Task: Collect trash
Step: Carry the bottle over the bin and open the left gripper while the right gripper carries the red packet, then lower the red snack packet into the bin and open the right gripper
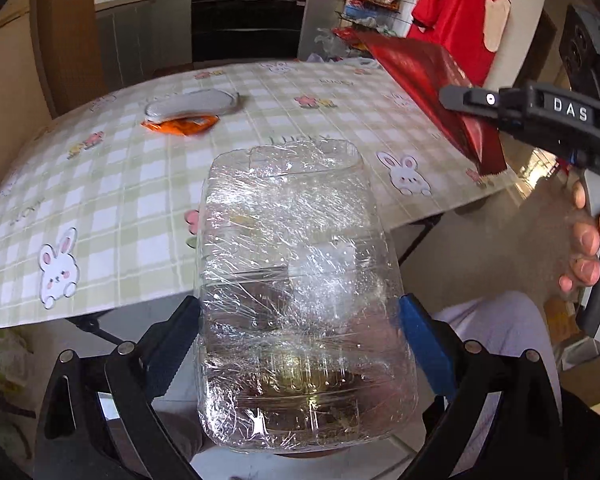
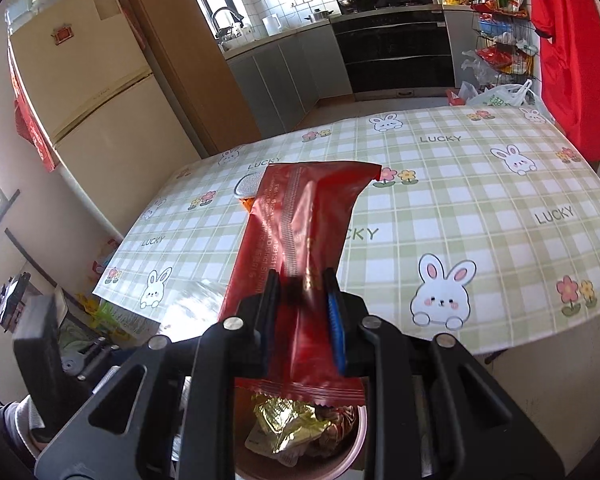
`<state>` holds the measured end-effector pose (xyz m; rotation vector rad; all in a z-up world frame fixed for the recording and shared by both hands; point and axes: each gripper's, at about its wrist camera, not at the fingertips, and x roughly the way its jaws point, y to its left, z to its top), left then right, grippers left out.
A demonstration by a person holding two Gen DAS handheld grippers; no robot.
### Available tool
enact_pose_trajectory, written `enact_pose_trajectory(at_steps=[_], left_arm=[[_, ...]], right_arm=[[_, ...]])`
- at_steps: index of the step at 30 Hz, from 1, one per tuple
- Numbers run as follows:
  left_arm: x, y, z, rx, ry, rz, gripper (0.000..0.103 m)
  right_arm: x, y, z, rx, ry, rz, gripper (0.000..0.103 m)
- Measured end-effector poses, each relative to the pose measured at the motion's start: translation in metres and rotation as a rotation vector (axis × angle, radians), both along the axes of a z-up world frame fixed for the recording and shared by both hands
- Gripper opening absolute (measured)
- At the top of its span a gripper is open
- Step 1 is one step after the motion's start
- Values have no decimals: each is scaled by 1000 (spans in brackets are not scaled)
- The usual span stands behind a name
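Carry-to-bin step. Right gripper [image 2: 302, 304] pinches a glossy red foil wrapper [image 2: 300, 224], limp and creased, hanging over a bin [image 2: 356, 436] of crumpled gold foil directly beneath: next, release. Left gripper [image 1: 300, 320] clamps a clear ribbed plastic clamshell [image 1: 300, 300]. Beyond both, an orange-and-silver packet [image 1: 188, 114] on the table [image 1: 120, 208].

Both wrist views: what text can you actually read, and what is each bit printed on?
"LUCKY": on the checked tablecloth, repeated across it.
"DAS": on the right gripper, seen from the left wrist.
Red wrapper: small print along its seam, too blurred to read.
Fridge sticker: unreadable.
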<state>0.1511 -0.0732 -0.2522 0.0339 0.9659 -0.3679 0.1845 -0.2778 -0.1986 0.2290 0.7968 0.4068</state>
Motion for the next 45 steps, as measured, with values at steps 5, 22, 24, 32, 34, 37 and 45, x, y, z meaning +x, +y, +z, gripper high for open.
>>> enact_pose_trajectory(at_steps=[5,22,24,32,34,37,45], left_arm=[[-5,-3,-21,-19,40,-26,97],[-10,-7,-18,14,-9,-89,97],[-14,-10,-16,7,-34,-109,97],[-5,9,3,-58,-112,-60,97],[-2,19,4,-86,-106,-31,97],[-5,36,9,-122,-118,15,97],[-18,95,49,-215,-217,204,97]], right_arm=[[-18,-4,-1,-3,3,-14,25],[-15,43,-20,43,99,185,25],[-10,56,-34,21,152,224,25],[-10,57,-65,-6,229,197,25],[-13,51,-62,-17,218,186,25],[-14,45,-59,-27,217,170,25],[-32,53,-59,-57,226,197,26]])
